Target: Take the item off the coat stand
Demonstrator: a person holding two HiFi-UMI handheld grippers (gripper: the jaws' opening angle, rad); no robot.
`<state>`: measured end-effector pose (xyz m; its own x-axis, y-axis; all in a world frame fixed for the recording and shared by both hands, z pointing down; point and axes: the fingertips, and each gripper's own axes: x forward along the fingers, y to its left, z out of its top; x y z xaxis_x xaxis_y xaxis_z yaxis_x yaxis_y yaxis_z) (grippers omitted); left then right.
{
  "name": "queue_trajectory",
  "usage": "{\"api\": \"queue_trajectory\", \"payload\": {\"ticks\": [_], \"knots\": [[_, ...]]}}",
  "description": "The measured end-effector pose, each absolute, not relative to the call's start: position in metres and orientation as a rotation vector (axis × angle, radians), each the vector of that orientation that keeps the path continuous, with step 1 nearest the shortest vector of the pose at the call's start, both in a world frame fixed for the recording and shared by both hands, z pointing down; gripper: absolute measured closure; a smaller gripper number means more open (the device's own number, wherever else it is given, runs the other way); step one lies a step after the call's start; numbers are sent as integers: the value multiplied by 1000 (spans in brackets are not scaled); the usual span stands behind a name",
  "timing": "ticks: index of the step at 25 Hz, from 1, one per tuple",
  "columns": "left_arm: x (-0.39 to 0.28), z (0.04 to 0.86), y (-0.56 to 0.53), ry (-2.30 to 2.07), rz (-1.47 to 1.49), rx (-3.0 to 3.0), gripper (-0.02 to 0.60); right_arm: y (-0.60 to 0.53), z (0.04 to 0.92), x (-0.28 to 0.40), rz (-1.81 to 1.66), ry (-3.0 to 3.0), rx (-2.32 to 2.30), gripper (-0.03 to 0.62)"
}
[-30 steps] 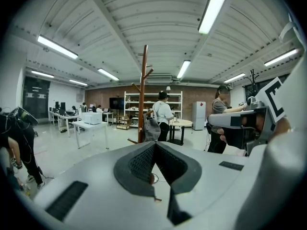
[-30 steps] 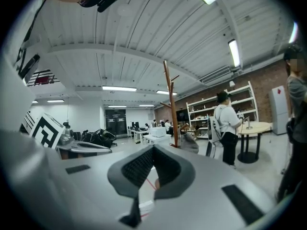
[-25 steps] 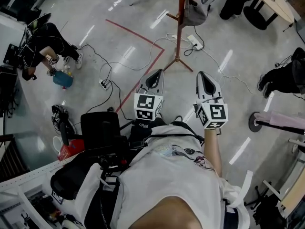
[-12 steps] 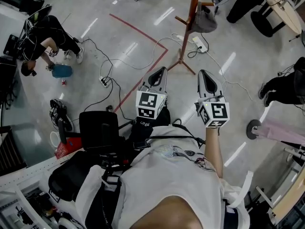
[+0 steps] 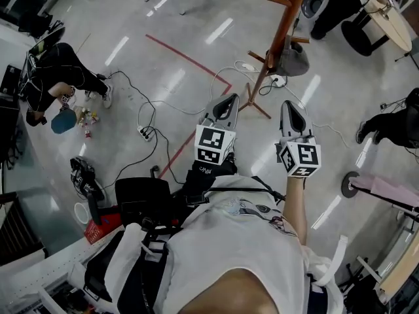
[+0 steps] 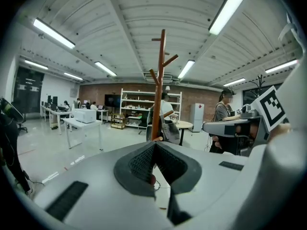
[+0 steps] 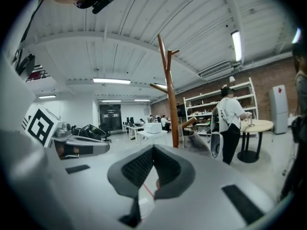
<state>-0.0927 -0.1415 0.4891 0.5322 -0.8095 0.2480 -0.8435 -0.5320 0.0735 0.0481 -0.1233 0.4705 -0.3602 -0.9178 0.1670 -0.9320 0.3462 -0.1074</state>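
Well beyond left gripper (image 5: pixel 230 100) and right gripper (image 5: pixel 289 105), jaws together: grey bag (image 5: pixel 293 61) on coat stand (image 5: pixel 285 23).

Bright ceiling strip lights (image 6: pixel 53 33) streak glare across the floor (image 5: pixel 105 12); fisheye-warped edges.

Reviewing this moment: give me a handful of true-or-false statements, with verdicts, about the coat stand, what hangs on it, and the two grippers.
1. A grey bag hangs on the coat stand. True.
2. The right gripper is closed on the bag. False: its jaws are shut with nothing between them, and it is well short of the bag.
3. The left gripper is also shut and empty. True.
4. The coat stand lies toppled on the floor. False: both gripper views show it standing upright on its feet.
5. A red tape line runs across the floor near the stand's foot. True.
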Motion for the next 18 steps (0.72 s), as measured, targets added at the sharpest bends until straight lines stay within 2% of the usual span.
{"api": "queue_trajectory", "payload": {"ticks": [6, 18], "knots": [[-105, 507, -172, -1381, 325, 2554, 578, -150, 484, 37, 327, -2486, 1724, 590], [-62, 487, -217, -1422, 289, 2588, 578, -206, 472, 61, 307, -2582, 1638, 590]]}}
